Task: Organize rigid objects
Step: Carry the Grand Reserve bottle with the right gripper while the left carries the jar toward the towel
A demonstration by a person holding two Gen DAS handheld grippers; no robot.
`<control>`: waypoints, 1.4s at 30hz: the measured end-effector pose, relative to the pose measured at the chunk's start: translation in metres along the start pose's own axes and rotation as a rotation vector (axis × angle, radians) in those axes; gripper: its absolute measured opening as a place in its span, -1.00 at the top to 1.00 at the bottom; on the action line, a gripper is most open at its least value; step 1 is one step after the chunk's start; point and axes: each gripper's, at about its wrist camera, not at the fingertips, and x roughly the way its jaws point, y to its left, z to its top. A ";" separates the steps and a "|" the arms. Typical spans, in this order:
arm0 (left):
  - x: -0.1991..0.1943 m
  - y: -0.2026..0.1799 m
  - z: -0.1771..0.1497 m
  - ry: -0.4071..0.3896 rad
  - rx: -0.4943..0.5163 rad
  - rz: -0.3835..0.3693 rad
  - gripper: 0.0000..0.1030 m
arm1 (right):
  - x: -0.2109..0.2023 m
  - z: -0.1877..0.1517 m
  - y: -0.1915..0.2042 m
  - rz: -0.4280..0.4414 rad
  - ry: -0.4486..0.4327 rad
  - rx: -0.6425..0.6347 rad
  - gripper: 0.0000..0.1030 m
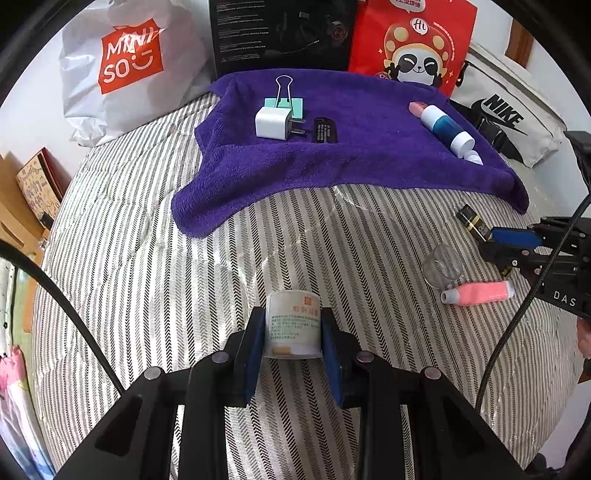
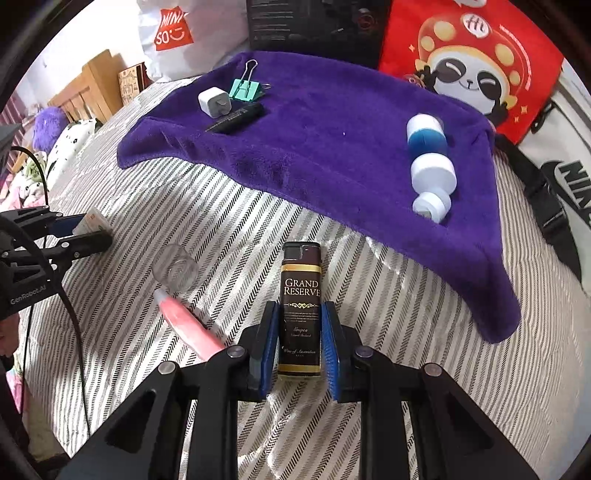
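My left gripper (image 1: 293, 328) is shut on a small white jar with a printed label (image 1: 293, 325), held over the striped bed. My right gripper (image 2: 299, 338) has its blue pads against a dark "Grand Reserve" lighter (image 2: 300, 306) and is shut on it. The purple towel (image 1: 354, 147) carries a white charger plug (image 1: 271, 123), a teal binder clip (image 1: 283, 101), a black stick (image 1: 324, 130) and a blue-and-white bottle (image 1: 445, 127). A clear glass jar (image 2: 174, 267) and a pink tube (image 2: 190, 328) lie on the bed left of the lighter.
The striped bedspread (image 1: 147, 277) fills the foreground. Behind the towel stand a white Miniso bag (image 1: 125, 70), a black box (image 1: 280, 35), a red panda bag (image 1: 412, 40) and a white Nike bag (image 1: 506, 118). A cable (image 1: 517, 314) crosses at right.
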 end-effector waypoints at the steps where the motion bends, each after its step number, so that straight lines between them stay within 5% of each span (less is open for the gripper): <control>1: 0.000 0.001 0.001 0.004 -0.008 -0.005 0.46 | 0.000 0.001 0.000 -0.002 0.004 0.008 0.54; 42: -0.037 0.008 0.049 -0.074 -0.017 -0.072 0.46 | -0.066 0.000 -0.045 0.048 -0.139 0.116 0.55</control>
